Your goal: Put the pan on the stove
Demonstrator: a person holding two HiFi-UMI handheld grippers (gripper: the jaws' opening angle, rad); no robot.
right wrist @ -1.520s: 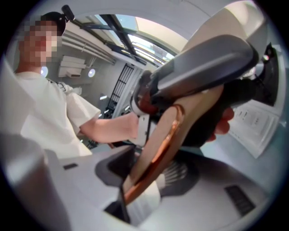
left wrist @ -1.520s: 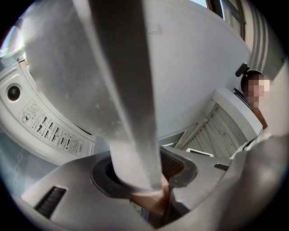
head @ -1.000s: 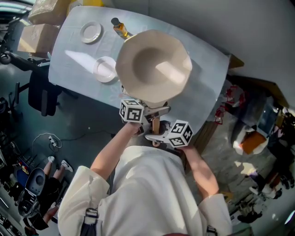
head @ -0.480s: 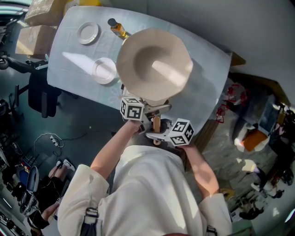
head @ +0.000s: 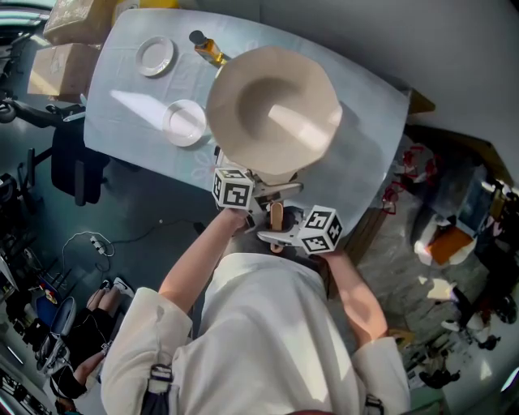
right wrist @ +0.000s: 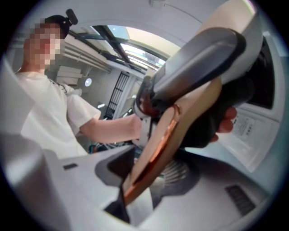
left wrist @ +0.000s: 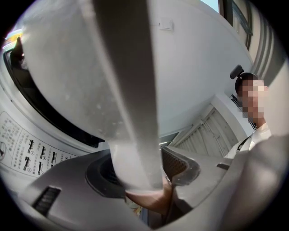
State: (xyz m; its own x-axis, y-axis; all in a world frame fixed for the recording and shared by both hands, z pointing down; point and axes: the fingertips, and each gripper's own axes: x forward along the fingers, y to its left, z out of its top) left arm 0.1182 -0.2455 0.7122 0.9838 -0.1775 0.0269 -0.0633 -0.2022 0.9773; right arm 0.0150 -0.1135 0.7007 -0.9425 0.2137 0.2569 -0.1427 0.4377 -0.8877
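Observation:
A cream pan [head: 272, 109] hangs bowl-up over the grey table [head: 122, 89], its wooden handle [head: 276, 217] pointing back at me. My left gripper [head: 263, 192] sits at the pale root of the handle. Its jaws are opening, and the stem lies between them with the right pad [left wrist: 180, 164] just off it. My right gripper [head: 277, 237] is shut on the wooden handle end [right wrist: 167, 135] with its copper ring. The pan's underside [left wrist: 90, 67] fills the left gripper view, with the white stove [left wrist: 27, 149] and its control panel below. From the head view the stove is hidden under the pan.
Two white plates [head: 154, 57] [head: 184, 121] and an oil bottle [head: 207, 49] lie on the table left of the pan. Cardboard boxes [head: 73, 20] and a dark chair [head: 73, 162] stand beyond the table's left edge. Clutter covers the floor at right.
The pan and both grippers have drifted slightly to the right over the table. Both grippers stay at the handle.

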